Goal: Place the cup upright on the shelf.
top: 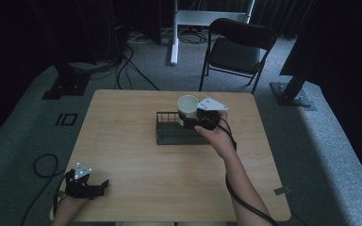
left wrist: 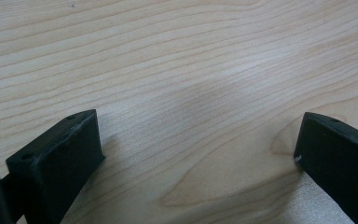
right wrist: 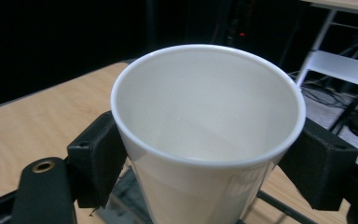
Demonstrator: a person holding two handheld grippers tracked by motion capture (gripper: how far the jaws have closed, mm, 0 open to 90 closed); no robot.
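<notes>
A white cup (top: pixel 187 106) is held upright above the right half of a black wire basket (top: pixel 166 135) in the middle of the table. My right gripper (top: pixel 192 118) is shut on it; in the right gripper view both black jaws press against the walls of the cup (right wrist: pixel 207 135), which looks empty inside. My left gripper (top: pixel 104 184) rests on the table near the front left corner. In the left gripper view its jaws stand wide apart over bare wood, so the left gripper (left wrist: pixel 198 154) is open.
The wooden table (top: pixel 136 165) has a small grey tag (top: pixel 281 190) near its front right edge. A black folding chair (top: pixel 235 49) stands behind the table, with black stands and cables on the floor at both sides.
</notes>
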